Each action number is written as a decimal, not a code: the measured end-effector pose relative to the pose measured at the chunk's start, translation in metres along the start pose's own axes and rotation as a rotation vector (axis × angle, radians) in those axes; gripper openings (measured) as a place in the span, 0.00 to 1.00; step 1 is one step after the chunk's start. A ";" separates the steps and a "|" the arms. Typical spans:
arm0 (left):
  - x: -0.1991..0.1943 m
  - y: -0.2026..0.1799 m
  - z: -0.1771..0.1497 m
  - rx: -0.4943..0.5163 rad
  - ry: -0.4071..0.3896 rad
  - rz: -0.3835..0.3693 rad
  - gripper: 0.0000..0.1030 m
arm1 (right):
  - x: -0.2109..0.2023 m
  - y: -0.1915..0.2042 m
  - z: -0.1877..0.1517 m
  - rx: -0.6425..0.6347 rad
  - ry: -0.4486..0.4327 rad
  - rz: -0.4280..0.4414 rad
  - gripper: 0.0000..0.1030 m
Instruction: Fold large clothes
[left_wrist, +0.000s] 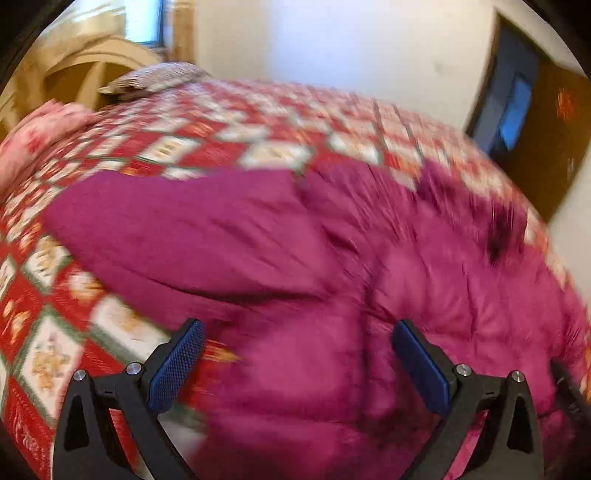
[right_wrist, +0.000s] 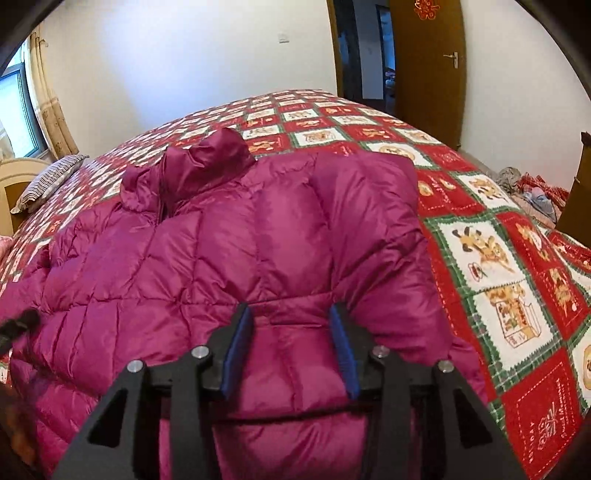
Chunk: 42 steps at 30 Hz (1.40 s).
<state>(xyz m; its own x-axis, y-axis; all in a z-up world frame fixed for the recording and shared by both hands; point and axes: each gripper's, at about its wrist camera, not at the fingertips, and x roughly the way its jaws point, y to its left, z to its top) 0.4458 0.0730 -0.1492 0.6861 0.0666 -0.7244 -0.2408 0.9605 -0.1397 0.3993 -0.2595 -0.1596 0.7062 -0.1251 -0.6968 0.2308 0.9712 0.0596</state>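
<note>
Jacket: one magenta quilted down jacket (right_wrist: 236, 258) lies spread on the bed, its bulk toward the near edge; the far part bunches into a raised lump that may be a hood or collar (right_wrist: 199, 162), I cannot tell which.
Sleeve: in the left wrist view one long flat flap of the same cloth (left_wrist: 177, 225) reaches out to the left over the bedspread; that view is blurred, so whether it is a sleeve or a front panel is unsure.
Right gripper (right_wrist: 291, 347): the jaws stand partly apart over a puffed fold of the jacket; the cloth lies between the blue pads (right_wrist: 341, 350), but they do not seem to pinch it, so I read it as released.
Left gripper (left_wrist: 295, 365): the jaws are wide apart above the jacket's near edge, nothing clamped.
Step in hand: by my judgement, a new hold is being sought for the next fold.
How to do it well: take seam or hem rather than the slippery puffed middle; bite deep enough to catch both layers; lift both sides evenly, and press trapped air out before creasing.
Risk: the slick shell may slide out of a shallow pinch.
Bed: one, covered by a red, white and green patchwork bedspread (right_wrist: 498, 258).
Pillows: one striped pillow (right_wrist: 48, 181) at the headboard end.
Door: one brown door (right_wrist: 428, 66), ajar beyond the bed.
Grippers: two.
</note>
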 end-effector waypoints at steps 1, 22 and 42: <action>-0.009 0.017 0.006 -0.038 -0.037 0.004 0.99 | 0.000 0.000 0.000 -0.001 -0.001 -0.001 0.46; 0.056 0.208 0.059 -0.450 -0.040 0.218 0.65 | 0.002 0.012 0.000 -0.054 0.005 -0.045 0.55; -0.086 -0.067 0.048 0.277 -0.281 -0.498 0.05 | 0.002 0.007 -0.001 -0.027 -0.004 -0.011 0.56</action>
<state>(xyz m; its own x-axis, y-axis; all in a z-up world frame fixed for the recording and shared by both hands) 0.4359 0.0163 -0.0453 0.8333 -0.3736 -0.4075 0.3141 0.9265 -0.2070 0.4015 -0.2529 -0.1610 0.7062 -0.1368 -0.6947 0.2208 0.9748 0.0324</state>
